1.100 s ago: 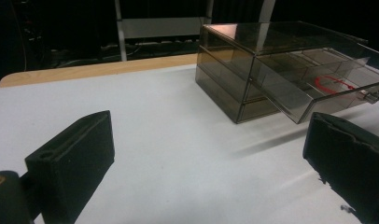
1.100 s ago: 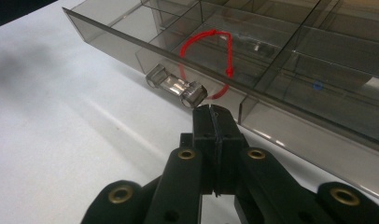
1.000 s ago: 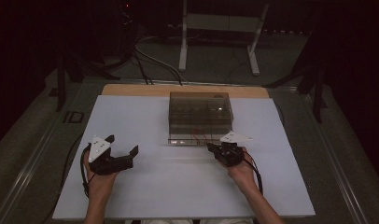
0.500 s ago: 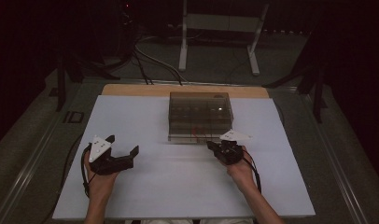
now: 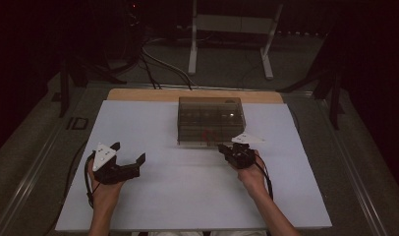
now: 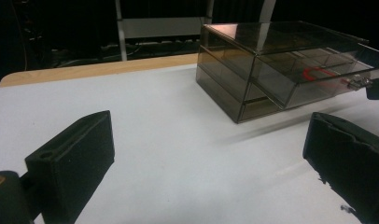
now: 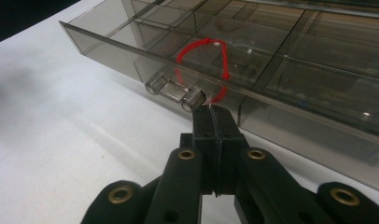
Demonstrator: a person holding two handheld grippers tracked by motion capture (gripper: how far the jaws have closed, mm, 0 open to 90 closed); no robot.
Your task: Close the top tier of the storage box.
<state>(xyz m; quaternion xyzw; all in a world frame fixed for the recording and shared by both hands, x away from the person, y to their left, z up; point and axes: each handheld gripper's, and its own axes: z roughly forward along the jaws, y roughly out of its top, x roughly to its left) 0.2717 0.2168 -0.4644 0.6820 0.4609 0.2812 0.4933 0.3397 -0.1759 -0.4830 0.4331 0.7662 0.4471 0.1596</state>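
A smoky clear drawer box (image 5: 211, 118) (image 6: 271, 60) stands at the back middle of the white table (image 5: 187, 196). One drawer (image 7: 295, 56) sticks out a little toward me, and a red ring (image 7: 224, 63) (image 6: 313, 70) lies inside it. My right gripper (image 5: 223, 146) (image 7: 214, 109) is shut, pads pressed together with nothing between them, and its tips are right at the end of the drawer's clear handle (image 7: 176, 91) (image 6: 358, 83). My left gripper (image 5: 129, 151) (image 6: 208, 154) rests open over bare table at the left, well away from the box.
A wooden strip (image 5: 138, 94) runs along the table's far edge. Beyond it, a white stand (image 5: 192, 49) and loose cables (image 5: 158, 59) sit on the dark floor. A cable trails from each gripper back toward the person's forearms.
The right gripper has crept very slightly toward the box front. The left gripper has kept still.
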